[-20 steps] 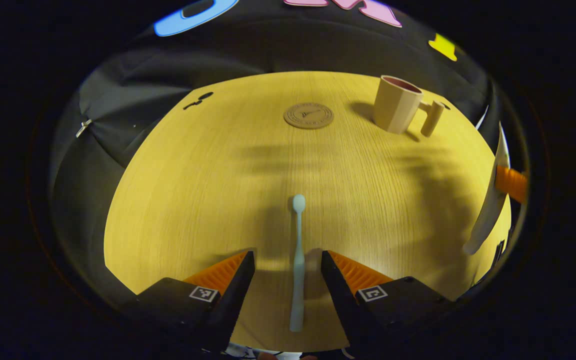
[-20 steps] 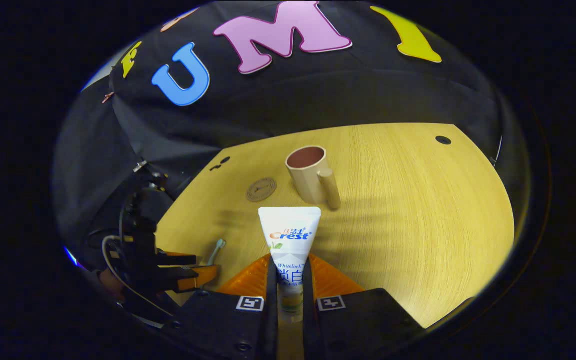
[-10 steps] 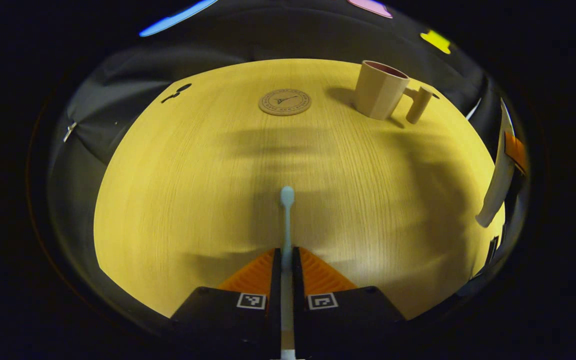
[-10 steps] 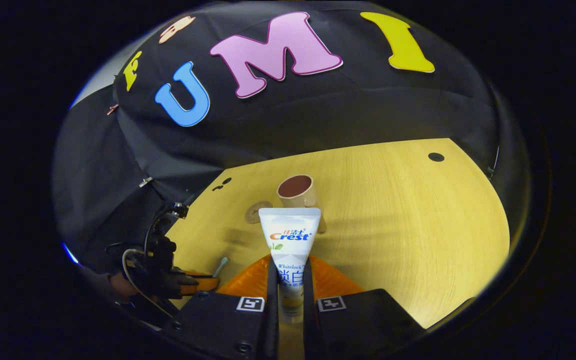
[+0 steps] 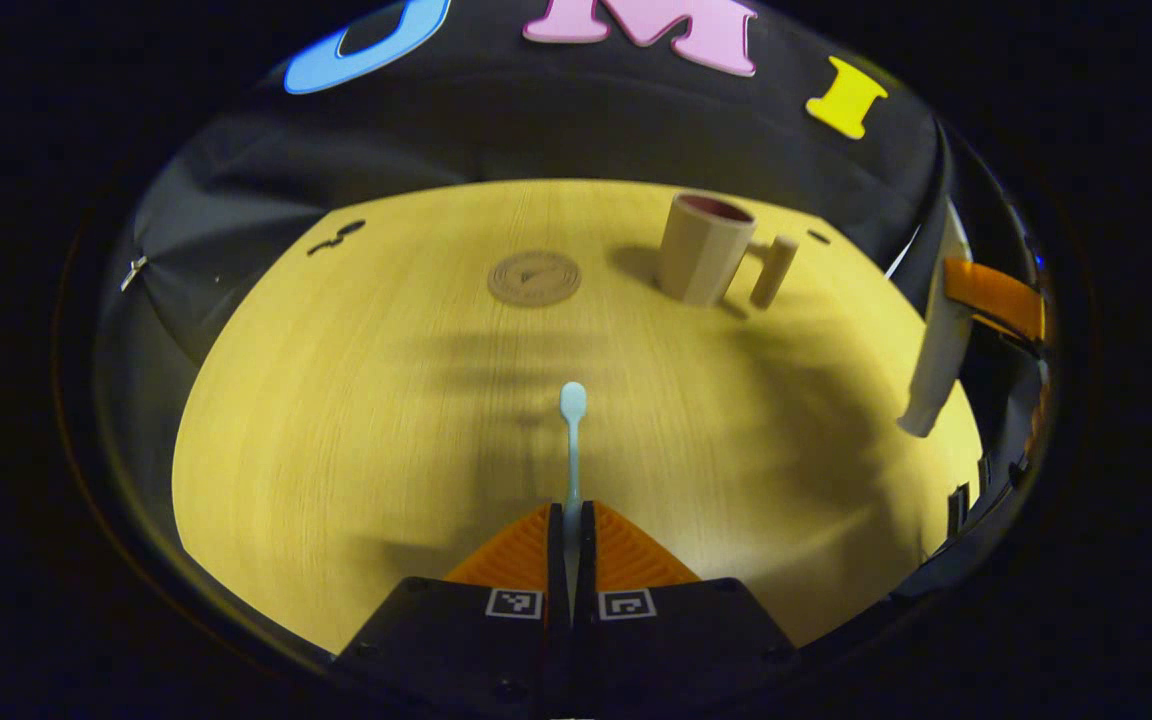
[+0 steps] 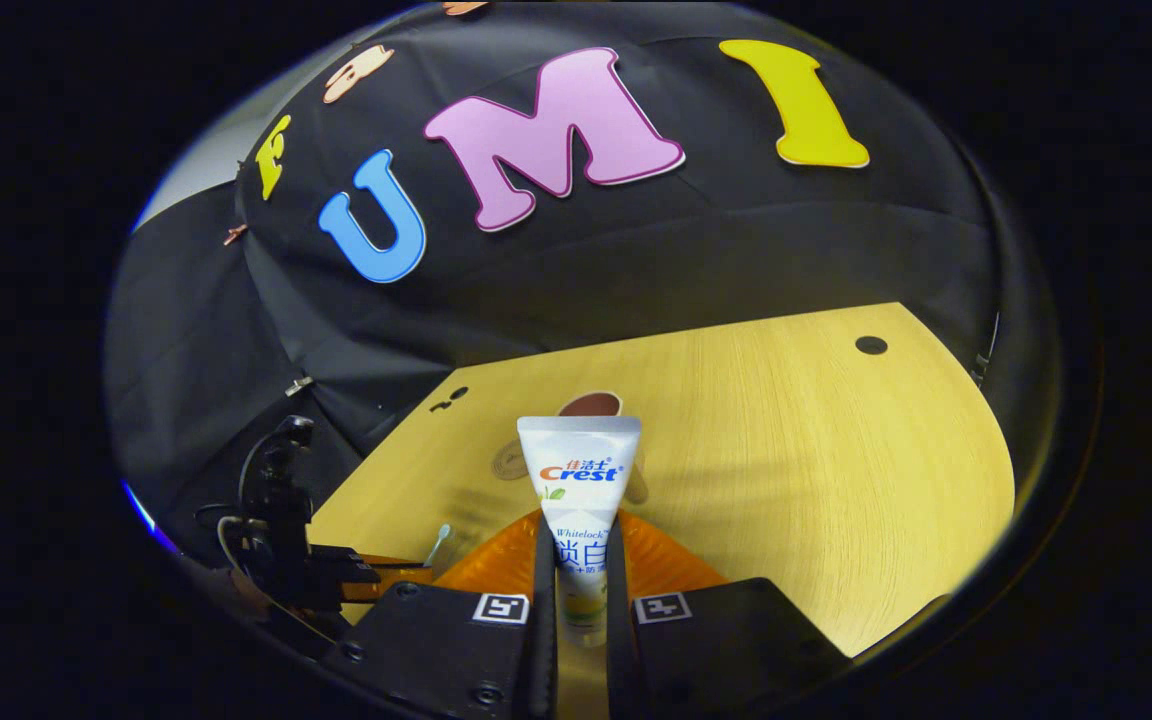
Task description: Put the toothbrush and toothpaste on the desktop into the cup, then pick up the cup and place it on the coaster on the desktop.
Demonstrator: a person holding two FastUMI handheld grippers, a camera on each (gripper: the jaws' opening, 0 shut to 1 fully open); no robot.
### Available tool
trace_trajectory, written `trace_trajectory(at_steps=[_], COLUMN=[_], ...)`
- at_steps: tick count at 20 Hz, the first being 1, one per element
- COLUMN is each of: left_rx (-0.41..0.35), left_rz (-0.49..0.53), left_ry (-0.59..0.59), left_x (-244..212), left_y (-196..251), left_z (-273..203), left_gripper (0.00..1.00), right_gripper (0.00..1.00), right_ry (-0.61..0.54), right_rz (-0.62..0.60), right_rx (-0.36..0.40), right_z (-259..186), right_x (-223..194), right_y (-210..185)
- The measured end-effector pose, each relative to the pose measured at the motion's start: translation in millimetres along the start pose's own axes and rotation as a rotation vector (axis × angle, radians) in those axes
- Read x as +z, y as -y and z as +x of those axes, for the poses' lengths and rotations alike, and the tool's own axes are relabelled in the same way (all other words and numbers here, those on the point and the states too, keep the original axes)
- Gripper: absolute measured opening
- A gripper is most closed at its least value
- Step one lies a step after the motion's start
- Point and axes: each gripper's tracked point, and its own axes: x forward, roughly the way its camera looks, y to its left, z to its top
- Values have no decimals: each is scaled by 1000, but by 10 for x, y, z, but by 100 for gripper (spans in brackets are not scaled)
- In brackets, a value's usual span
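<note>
Left gripper view: left gripper (image 5: 571, 520) with fingers pressed on the toothbrush (image 5: 572, 440) — handle pinched between them, the neck and brush head standing out straight ahead past the fingertips, over the tabletop (image 5: 336, 400). Whether the head touches the wood, cannot tell. Farther off on the tabletop, the round coaster (image 5: 534, 278); to its right, well apart from it, the cup (image 5: 701, 248), upright, handle turned to the right.

Right gripper view: right gripper (image 6: 581, 545) with fingers pinching the toothpaste (image 6: 578, 500) — lower part of the tube clamped between them, flat crimped end pointing forward and up. The tube covers most of the cup (image 6: 591, 404), only its rim peeking over the crimp. Left gripper (image 6: 376, 575) at lower left, the toothbrush head (image 6: 439, 540) sticking out of it.
</note>
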Motion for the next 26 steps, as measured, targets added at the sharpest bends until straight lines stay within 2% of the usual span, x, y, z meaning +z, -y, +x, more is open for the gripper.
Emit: trace_trajectory(at_steps=[1, 2, 7, 8, 9, 13, 18, 26], left_rx=[-13, -29, -153, -173, -189, -221, -192, -165], left_rz=[4, -3, -133, -162, -191, -279, -323, -394], left_ry=[50, 101, 372, 418, 459, 601, 758, 814], left_x=[147, 295, 1231, 1389, 1579, 2122, 2569, 2751], left_y=[59, 138, 503, 566, 602, 706, 649, 598], left_z=[-56, -128, -404, -457, -490, -413, -365, -60], left_gripper=[6, 6, 6, 10, 6, 6, 6, 6], right_gripper=[19, 23, 23, 23, 23, 23, 23, 23], right_ry=[19, 44, 180, 205, 224, 255, 210, 87], right_rz=[2, 6, 27, 27, 22, -5, -55, -88], right_rx=[8, 17, 65, 77, 90, 119, 144, 122], right_z=[34, 76, 389, 472, 598, 1095, 1677, 2177], right_x=[114, 239, 980, 1102, 1210, 1390, 1218, 675], right_y=[-35, -55, -94, -98, -103, -82, -67, 133])
